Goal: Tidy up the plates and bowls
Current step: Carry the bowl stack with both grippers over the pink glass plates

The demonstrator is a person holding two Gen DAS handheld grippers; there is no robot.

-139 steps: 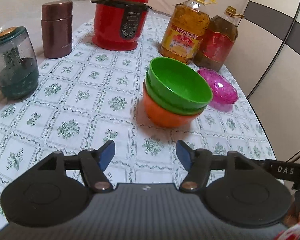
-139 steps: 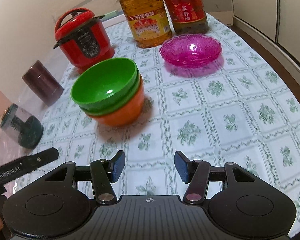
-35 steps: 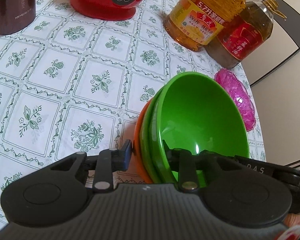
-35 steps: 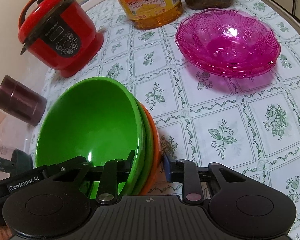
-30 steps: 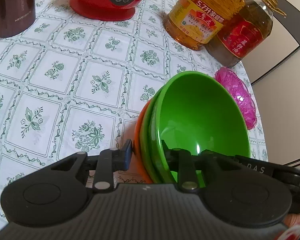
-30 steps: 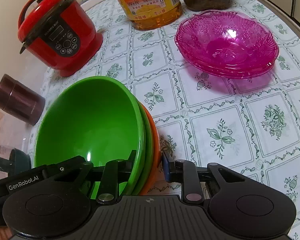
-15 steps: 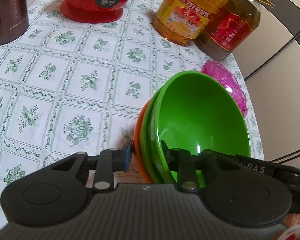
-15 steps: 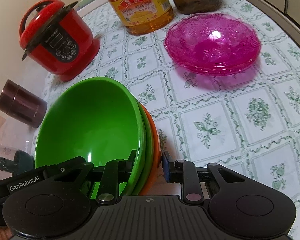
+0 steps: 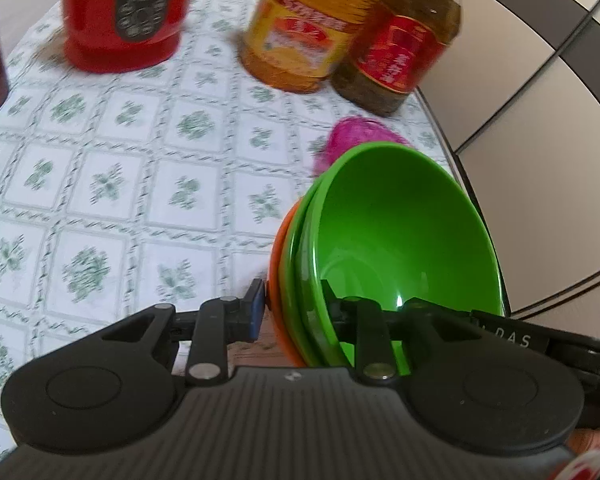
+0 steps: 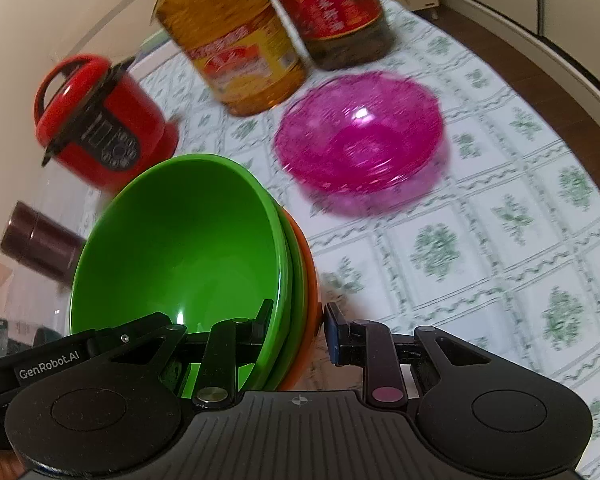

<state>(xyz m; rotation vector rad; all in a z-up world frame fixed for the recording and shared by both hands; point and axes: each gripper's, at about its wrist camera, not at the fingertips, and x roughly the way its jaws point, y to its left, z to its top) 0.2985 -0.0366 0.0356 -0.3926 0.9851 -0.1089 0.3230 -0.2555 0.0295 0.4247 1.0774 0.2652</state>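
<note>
A stack of bowls, green ones (image 9: 400, 240) nested in an orange one (image 9: 278, 248), is held off the table between both grippers. My left gripper (image 9: 296, 308) is shut on the stack's left rim, one finger inside, one outside. My right gripper (image 10: 298, 328) is shut on the stack's right rim (image 10: 300, 264) the same way. A pink glass bowl (image 10: 360, 140) sits on the tablecloth just beyond the stack; in the left wrist view only its edge (image 9: 352, 136) shows behind the green bowl.
A red rice cooker (image 10: 100, 128), a yellow oil bottle (image 10: 236, 48) and a red-labelled oil bottle (image 10: 336, 12) stand at the back. A dark brown canister (image 10: 40, 244) is at the left. The table edge (image 10: 572, 92) curves along the right.
Both grippers, shut on the bowl stack, have lifted it and carried it toward the pink glass bowl and the oil bottles. The view is motion-blurred now.
</note>
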